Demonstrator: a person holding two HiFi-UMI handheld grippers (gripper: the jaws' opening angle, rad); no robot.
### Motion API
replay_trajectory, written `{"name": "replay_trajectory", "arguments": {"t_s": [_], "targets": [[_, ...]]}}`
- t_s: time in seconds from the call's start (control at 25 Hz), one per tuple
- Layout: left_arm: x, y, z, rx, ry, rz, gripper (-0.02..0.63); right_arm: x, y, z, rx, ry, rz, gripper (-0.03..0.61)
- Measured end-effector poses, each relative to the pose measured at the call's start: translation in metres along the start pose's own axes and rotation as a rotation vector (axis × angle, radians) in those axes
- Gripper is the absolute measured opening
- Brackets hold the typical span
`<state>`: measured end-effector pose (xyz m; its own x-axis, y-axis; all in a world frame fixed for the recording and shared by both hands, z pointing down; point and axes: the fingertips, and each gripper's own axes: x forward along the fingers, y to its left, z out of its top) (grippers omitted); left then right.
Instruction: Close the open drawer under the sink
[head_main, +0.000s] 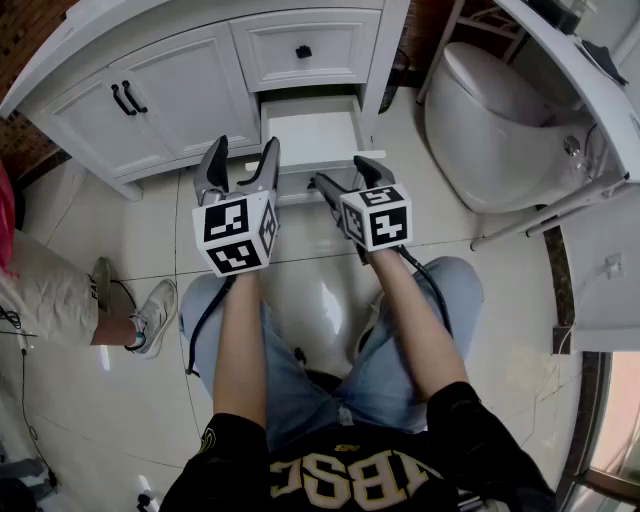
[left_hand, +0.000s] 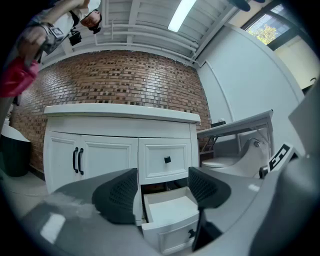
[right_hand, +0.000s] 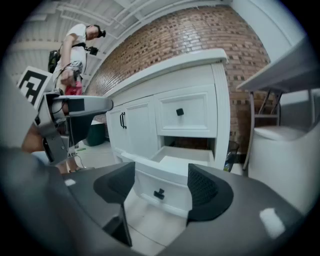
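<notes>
The white vanity (head_main: 150, 100) has its lower drawer (head_main: 312, 132) pulled out over the tiled floor, empty inside. Its front panel carries a small black knob (right_hand: 159, 194). In the head view my left gripper (head_main: 243, 150) hangs just in front of the drawer's left front corner, jaws apart with nothing between them. My right gripper (head_main: 343, 172) is beside it at the drawer front's right part, tilted down, also open and empty. The drawer (left_hand: 172, 220) sits low between the left gripper's (left_hand: 165, 192) pads. In the right gripper view the drawer front (right_hand: 165, 182) lies between the right gripper's (right_hand: 162, 187) pads, some way ahead.
Above the open drawer is a closed drawer (head_main: 303, 50) with a black knob. A white toilet (head_main: 500, 130) stands right of the vanity, with a white folding frame (head_main: 540, 215) beside it. Another person's leg and shoe (head_main: 150, 315) are on the left. A dark bin (left_hand: 12, 155) stands left of the vanity.
</notes>
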<state>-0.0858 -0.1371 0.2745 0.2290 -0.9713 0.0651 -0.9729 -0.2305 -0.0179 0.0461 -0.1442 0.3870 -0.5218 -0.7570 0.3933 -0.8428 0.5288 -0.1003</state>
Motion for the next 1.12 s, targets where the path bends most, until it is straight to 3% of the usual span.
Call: {"name": "replay_trajectory", "arguments": {"t_s": [0.2, 0.4, 0.6, 0.84, 1.04, 1.12], "targets": [[0.011, 0.001, 0.014, -0.036, -0.029, -0.027, 0.310, 0.028, 0.009, -0.036, 0.207, 0.129, 0.081, 0.285], [0.019, 0.012, 0.011, -0.043, -0.033, -0.020, 0.304, 0.051, 0.000, -0.074, 0.277, 0.243, 0.067, 0.278], [0.035, 0.023, -0.004, -0.059, 0.003, -0.023, 0.304, 0.069, -0.002, -0.081, 0.360, 0.267, 0.119, 0.234], [0.056, 0.025, -0.011, -0.078, 0.008, -0.038, 0.304, 0.087, -0.009, -0.094, 0.418, 0.303, 0.124, 0.206], [0.077, 0.023, -0.024, -0.103, 0.037, -0.062, 0.304, 0.105, -0.005, -0.099, 0.675, 0.268, 0.235, 0.158], [0.083, 0.024, -0.027, -0.115, 0.043, -0.071, 0.304, 0.111, -0.006, -0.096, 0.691, 0.269, 0.247, 0.160]]}}
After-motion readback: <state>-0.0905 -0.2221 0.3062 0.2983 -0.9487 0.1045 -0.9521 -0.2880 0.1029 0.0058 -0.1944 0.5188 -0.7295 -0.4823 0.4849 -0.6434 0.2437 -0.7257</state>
